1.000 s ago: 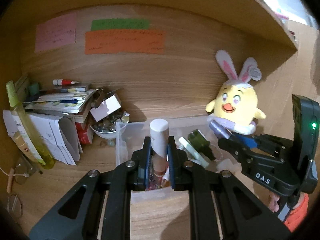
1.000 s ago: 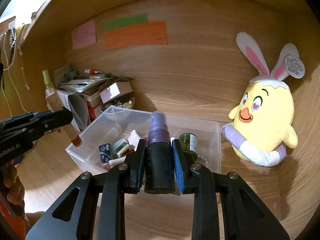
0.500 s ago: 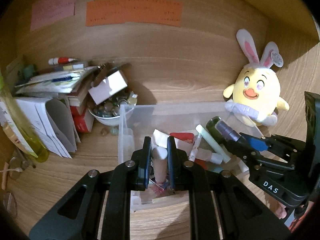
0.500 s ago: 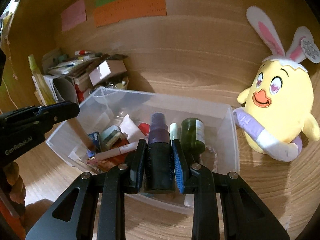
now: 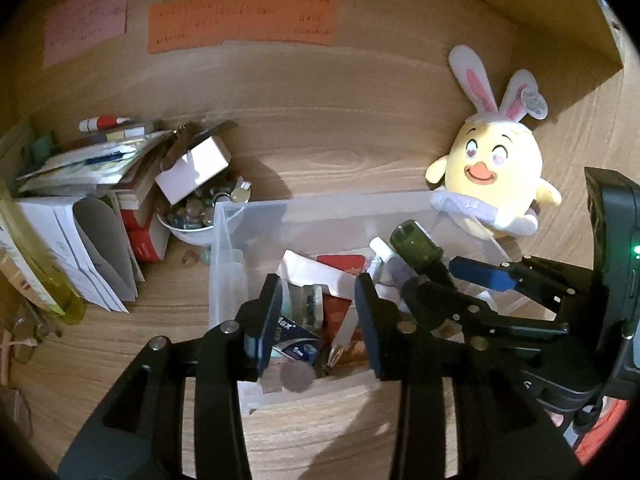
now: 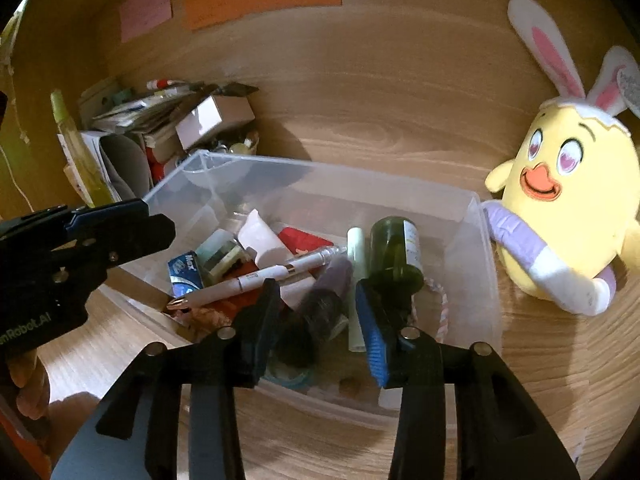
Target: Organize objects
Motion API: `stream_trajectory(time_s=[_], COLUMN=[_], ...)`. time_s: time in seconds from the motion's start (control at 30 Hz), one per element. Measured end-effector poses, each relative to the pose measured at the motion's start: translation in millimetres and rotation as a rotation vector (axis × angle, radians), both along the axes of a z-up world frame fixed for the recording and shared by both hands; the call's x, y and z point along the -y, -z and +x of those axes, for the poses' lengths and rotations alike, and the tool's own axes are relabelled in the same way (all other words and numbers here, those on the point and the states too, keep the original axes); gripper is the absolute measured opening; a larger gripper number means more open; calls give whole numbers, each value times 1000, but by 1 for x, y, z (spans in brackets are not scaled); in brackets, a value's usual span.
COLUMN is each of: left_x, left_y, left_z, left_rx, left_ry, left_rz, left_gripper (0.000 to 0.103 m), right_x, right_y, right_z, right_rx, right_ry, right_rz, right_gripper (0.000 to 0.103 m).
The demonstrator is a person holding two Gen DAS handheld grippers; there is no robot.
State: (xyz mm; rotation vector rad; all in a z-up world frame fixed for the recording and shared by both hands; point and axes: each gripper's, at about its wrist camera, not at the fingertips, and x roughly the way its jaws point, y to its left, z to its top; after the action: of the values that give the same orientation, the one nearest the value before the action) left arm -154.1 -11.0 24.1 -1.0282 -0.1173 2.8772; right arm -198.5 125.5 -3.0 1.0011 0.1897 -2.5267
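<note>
Right wrist view: the dark purple spray bottle (image 6: 320, 312) lies blurred on its side in the clear plastic storage bin (image 6: 472, 216), just in front of the right gripper (image 6: 316, 320), whose jaws have just been opening and now stand spread, the bottle below the gap with no pad pressing on it, so I judge it just let go. In the left wrist view the left gripper (image 5: 318, 326) is likewise spread, jaws just opened over the bin's near left part, nothing pinched; the round pale cap end (image 5: 297, 377) of what I take to be the cream tube sits low in the bin beneath the gap, blurred, so not certain. Already in the bin: a white pen with a copper tip (image 6: 256, 280), a dark green glass bottle (image 6: 396, 256) by the bin's right wall, a pale green stick (image 6: 356, 280) beside it, a blue printed pack (image 6: 185, 276) at the bin's left, a white squeeze tube (image 6: 260, 238) towards the bin's back, a red card (image 6: 306, 240). Judgement: these two drops look done, and the bin holds most of the small items. Left of the bin, outside it, a stack of papers and booklets (image 5: 92, 164), a white bowl of small oddments (image 5: 192, 228) touching the bin's back left corner, and a yellow-green bottle (image 5: 44, 280) remain unsorted. Right of the bin, a yellow chick plush with bunny ears (image 6: 568, 208) leans on the bin's rim. Whether those count as left to do I cannot tell.
</note>
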Motion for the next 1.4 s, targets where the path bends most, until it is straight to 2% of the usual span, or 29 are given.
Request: stream_trajectory(time_s=[0.23, 0.37, 0.5, 0.63, 0.67, 0.77, 1.0, 1.4], left_x=[4, 4, 2, -3, -3, -6, -9, -9], left_y=[-8, -10, -7, -4, -4, -2, 6, 13], left_z=[15, 26, 35, 44, 46, 52, 62, 70], left_rx=[-20, -35, -32, -42, -45, -45, -29, -20], left_ry=[2, -3, 1, -11, -12, -13, -15, -28], left_rz=[19, 6, -2, -32, -36, -48, -47, -47], left_gripper=[50, 58, 69, 90, 93, 96, 98, 99], right_x=[-9, -15, -20, -24, -24, -25, -30, -39], right_y=[-11, -18, -24, -29, -30, -31, -27, -17], right_z=[11, 26, 41, 55, 59, 66, 80, 95], right_rx=[-8, -51, -80, -107, -118, -125, -137, -103], right_ry=[0, 5, 1, 0, 4, 11, 31, 46], right_rz=[-20, -10, -13, -5, 2, 13, 22, -8], right_gripper=[39, 52, 58, 85, 89, 99, 101, 101])
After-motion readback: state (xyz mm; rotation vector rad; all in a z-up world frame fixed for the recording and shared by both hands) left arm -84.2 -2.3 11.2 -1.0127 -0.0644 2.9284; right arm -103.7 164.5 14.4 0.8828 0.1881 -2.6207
